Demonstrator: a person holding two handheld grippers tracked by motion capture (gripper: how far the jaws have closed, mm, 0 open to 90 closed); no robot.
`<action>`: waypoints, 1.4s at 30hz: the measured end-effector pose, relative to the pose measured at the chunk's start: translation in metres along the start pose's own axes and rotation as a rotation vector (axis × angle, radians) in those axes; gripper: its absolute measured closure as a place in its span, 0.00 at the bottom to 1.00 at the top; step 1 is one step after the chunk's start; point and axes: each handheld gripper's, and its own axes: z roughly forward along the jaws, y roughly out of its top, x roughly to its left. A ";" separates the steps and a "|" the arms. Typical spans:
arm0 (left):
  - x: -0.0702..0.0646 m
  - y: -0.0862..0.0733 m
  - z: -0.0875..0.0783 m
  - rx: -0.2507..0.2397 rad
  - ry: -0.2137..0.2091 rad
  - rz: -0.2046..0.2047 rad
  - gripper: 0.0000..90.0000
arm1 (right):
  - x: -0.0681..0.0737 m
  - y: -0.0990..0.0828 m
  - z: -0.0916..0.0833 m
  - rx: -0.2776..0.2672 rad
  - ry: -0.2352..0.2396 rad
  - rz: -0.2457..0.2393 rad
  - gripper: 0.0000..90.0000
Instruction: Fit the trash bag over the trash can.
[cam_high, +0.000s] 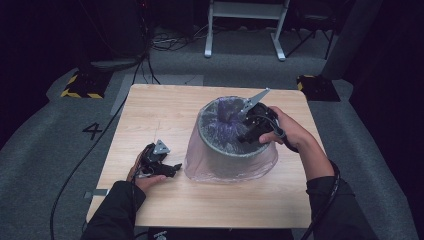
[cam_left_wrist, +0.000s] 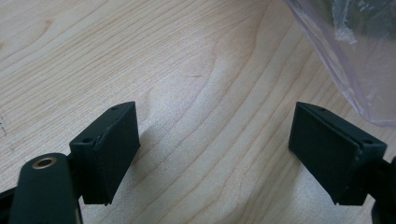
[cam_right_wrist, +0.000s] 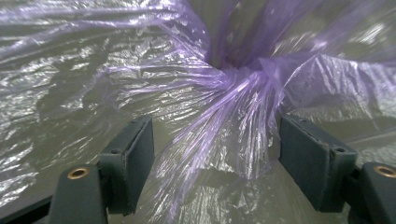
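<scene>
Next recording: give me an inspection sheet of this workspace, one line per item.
Surface: wooden table, bare wood around the bin.
Job's things: grey bin lined with a purple plastic bag, bag gathered at the middle inside and draped down outside.
Clutter: nothing seen.
Grippers: left tool open above the table, nothing between the jaws; right tool open inside the bin, bag folds between the jaws.
Cables: black cable across the floor.
Surroundings: grey carpet, white frame behind.

Light wood-grain table (cam_high: 165, 107), square top, on grey carpet. 2 things rest on it: a grey bin (cam_high: 227, 145) lined w/ a purple plastic bag (cam_high: 200, 162), skirt of the bag spread onto the tabletop around the bin's base, and the left gripper (cam_high: 172, 170), lying just left of the bin, near the front edge.
</scene>
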 end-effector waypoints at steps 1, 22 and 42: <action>0.000 0.000 0.000 0.000 0.000 0.000 0.18 | 0.000 0.001 0.001 0.010 0.006 0.003 0.30; 0.000 0.000 0.000 0.002 -0.005 0.001 0.17 | -0.001 -0.002 -0.005 -0.061 -0.016 0.044 0.30; 0.000 0.000 0.000 0.004 -0.007 -0.001 0.17 | -0.006 -0.018 -0.037 -0.335 -0.143 0.097 0.27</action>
